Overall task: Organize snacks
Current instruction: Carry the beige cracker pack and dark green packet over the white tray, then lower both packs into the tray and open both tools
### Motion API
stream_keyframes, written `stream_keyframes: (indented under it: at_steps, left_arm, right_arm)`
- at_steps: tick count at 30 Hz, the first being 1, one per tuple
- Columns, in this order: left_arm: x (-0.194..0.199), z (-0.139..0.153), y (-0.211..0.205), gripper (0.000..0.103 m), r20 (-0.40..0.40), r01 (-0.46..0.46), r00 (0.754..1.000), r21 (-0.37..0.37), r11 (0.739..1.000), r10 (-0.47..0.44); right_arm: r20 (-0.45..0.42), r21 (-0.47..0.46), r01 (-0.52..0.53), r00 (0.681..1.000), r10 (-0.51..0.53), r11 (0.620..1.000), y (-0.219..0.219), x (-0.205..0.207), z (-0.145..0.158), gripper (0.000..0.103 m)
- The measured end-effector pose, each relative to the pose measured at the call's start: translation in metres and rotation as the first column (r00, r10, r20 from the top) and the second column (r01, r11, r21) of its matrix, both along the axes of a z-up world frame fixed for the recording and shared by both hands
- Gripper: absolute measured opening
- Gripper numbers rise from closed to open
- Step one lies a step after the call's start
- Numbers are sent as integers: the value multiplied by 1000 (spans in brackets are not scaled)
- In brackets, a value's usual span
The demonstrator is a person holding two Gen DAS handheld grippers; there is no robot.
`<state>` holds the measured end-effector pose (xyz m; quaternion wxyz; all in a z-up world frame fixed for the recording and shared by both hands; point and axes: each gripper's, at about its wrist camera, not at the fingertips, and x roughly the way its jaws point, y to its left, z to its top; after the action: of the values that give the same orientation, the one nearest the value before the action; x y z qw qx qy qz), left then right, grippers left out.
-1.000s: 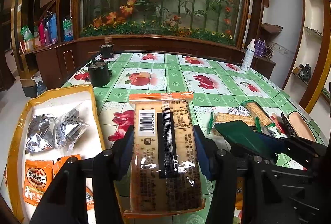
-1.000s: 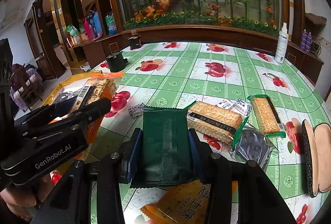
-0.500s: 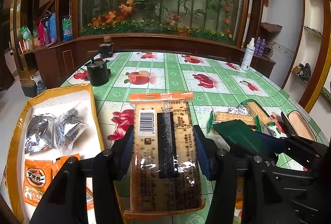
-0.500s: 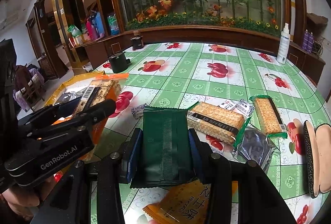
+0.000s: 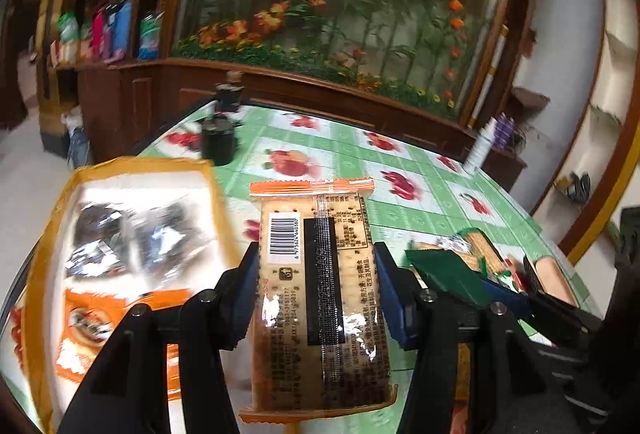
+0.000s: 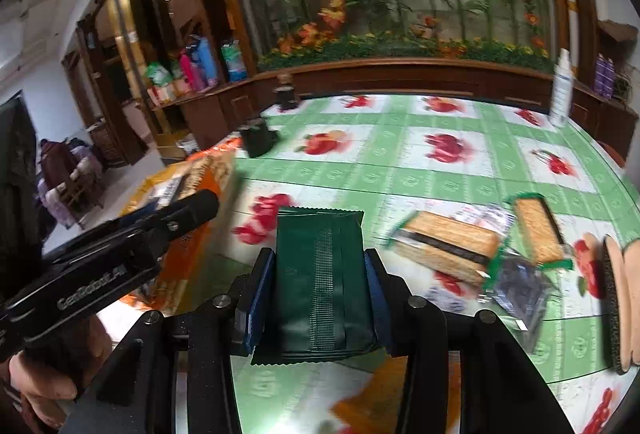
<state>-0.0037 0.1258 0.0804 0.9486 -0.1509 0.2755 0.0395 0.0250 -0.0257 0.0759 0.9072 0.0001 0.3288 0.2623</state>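
Change: left gripper (image 5: pixel 316 298), jaws clamped on the cracker pack (image 5: pixel 320 294), has swung toward the yellow tray (image 5: pixel 60 201) at the worktop's left edge (drop-off likely next).
Right gripper (image 6: pixel 320 294): grips green packet (image 6: pixel 320 274), waiting.

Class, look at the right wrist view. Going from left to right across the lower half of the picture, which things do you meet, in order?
Left tongs → dark green packet held in the right tongs → large cracker packet lying on the table → narrow cracker packet → open glasses case at the right edge.
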Motion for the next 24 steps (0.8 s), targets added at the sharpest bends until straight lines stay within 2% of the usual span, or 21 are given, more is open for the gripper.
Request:
stream_keyframes:
  at_steps: [3,7,11,16,20,24]
  left_arm:
    - [-16,1,25,53,-7,-38,999,-33,999,38]
    - [-35,-3,53,53,-48,-107,993,8,994,107]
    - [-45,-19,83,53,-111,-174,979,-1,985,173]
    - [-47,-42,109,53,-193,-228,957,-26,973,219]
    - [-43,-49,113,53,-205,-239,952,-28,971,229]
    - [-41,-51,111,53,-199,-245,950,5,969,241]
  right_arm:
    - [21,-2,-64,998,64,998,27,-15,4,48]
    - [9,-27,-176,984,176,984,70,-34,-1,48]
    - [-19,-52,-278,961,278,959,108,-51,-11,48]
    - [-41,-94,-323,946,320,942,137,-57,-24,48]
    - [-90,-93,-339,939,331,936,147,-51,-39,48]
    - [-112,-89,-343,936,333,935,151,-40,-48,48]
